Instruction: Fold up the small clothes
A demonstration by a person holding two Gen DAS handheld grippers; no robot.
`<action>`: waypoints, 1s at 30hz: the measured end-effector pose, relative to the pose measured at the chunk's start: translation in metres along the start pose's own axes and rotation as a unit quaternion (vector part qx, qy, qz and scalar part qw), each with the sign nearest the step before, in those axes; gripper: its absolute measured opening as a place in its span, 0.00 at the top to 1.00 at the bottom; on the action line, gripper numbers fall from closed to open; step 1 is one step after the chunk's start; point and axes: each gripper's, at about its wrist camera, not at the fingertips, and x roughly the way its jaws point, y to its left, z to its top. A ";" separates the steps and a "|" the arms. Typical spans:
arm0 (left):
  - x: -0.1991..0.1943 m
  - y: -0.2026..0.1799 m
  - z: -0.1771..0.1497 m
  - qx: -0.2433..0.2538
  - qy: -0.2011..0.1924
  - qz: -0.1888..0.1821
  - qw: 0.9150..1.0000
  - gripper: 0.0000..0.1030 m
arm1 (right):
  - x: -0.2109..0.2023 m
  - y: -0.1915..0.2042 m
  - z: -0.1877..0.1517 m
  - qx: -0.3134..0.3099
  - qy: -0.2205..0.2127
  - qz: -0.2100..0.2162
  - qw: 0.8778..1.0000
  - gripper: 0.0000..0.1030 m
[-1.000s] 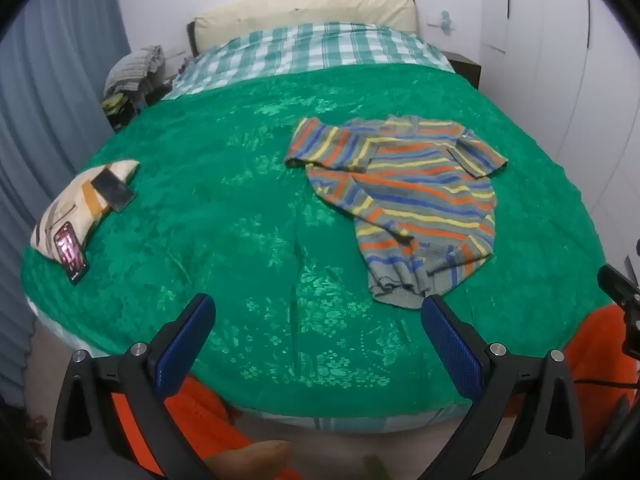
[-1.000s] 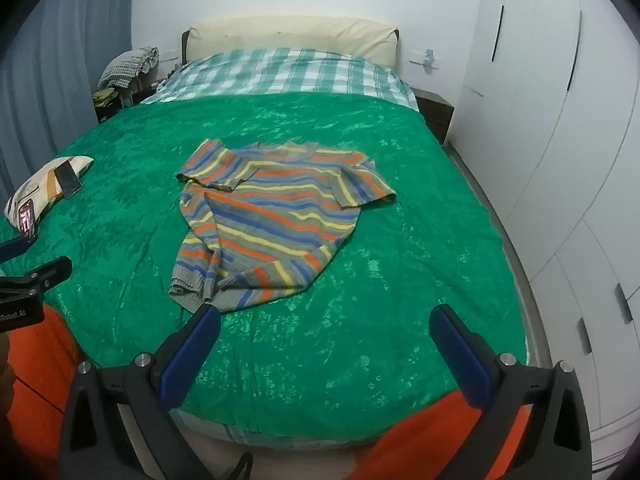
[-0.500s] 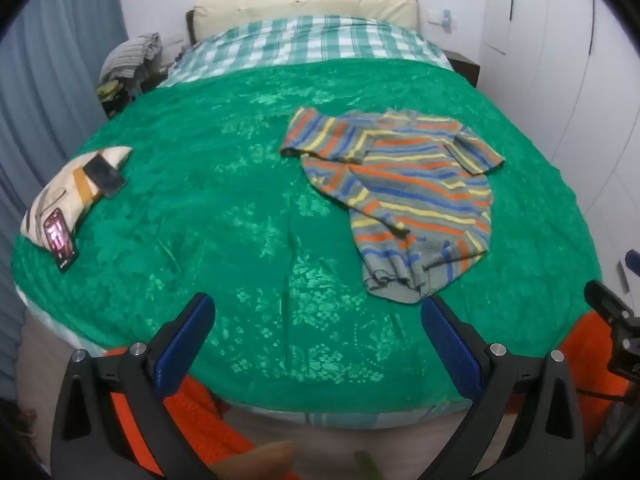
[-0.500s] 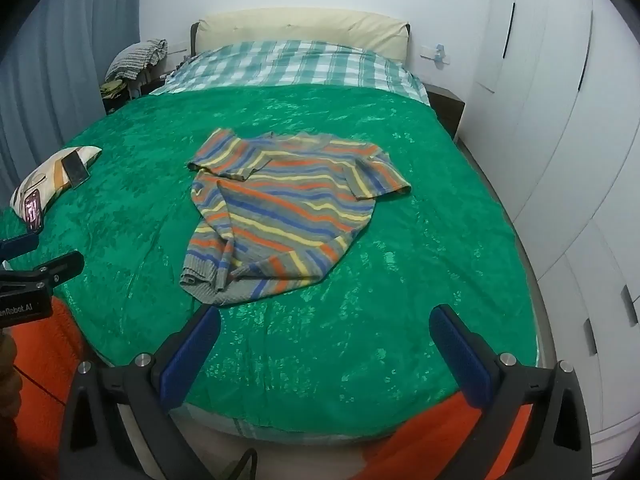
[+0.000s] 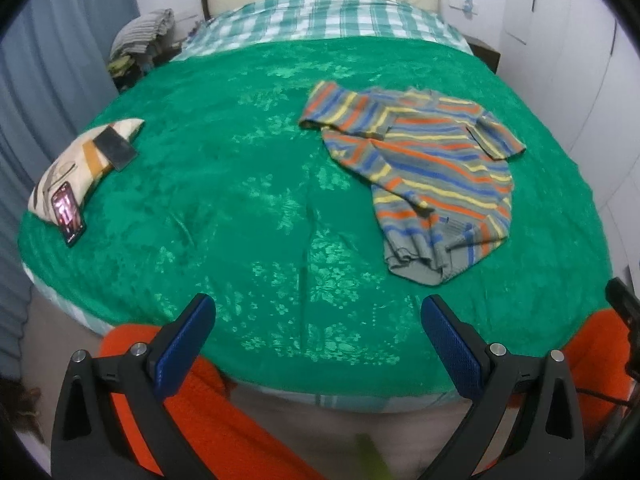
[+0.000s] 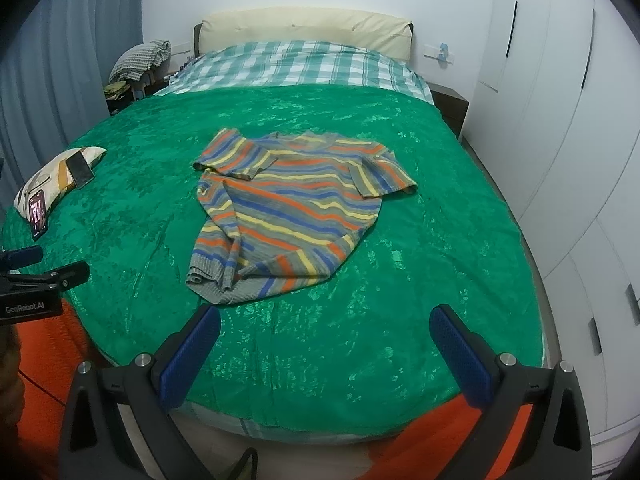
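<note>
A small striped sweater (image 5: 428, 172) (image 6: 292, 212), grey with orange, blue and yellow bands, lies crumpled on the green bedspread (image 5: 224, 184) (image 6: 420, 240); its sleeves are spread and its hem is bunched toward me. My left gripper (image 5: 316, 320) is open and holds nothing, hovering over the bed's near edge, left of the sweater's hem. My right gripper (image 6: 326, 328) is open too, low over the near edge just short of the hem. The left gripper's body (image 6: 36, 284) shows at the left of the right wrist view.
A small patterned pillow (image 5: 80, 156) (image 6: 52, 176) with two phones on it lies at the bed's left edge. The checked sheet (image 6: 296, 64) and headboard are at the far end. White wardrobe doors (image 6: 560, 120) line the right side. The person's orange clothing (image 5: 208, 412) is below.
Both grippers have pulled back and risen a little, so the sweater sits farther from the fingers and more of the bed's near edge shows. The sweater has not moved.
</note>
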 end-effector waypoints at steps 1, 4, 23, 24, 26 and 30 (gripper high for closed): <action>0.000 0.001 0.001 0.000 0.000 0.002 1.000 0.00 | 0.000 -0.001 0.000 0.002 0.001 0.000 1.000 0.00; 0.000 0.007 0.002 -0.008 -0.005 0.010 1.000 0.00 | 0.002 -0.004 -0.002 0.011 0.005 0.002 1.000 0.00; 0.007 -0.013 0.000 0.024 0.004 -0.061 0.998 0.00 | 0.015 -0.021 -0.007 0.041 0.025 0.011 0.999 0.00; 0.007 -0.014 0.000 0.025 0.004 -0.065 0.998 0.00 | 0.015 -0.021 -0.007 0.040 0.026 0.011 0.999 0.00; 0.006 -0.014 0.000 0.025 0.006 -0.072 0.997 0.00 | 0.014 -0.021 -0.008 0.039 0.026 0.014 0.999 0.00; 0.003 -0.014 -0.002 0.025 0.001 -0.072 0.997 0.00 | 0.018 -0.020 -0.008 0.042 0.031 0.019 0.998 0.00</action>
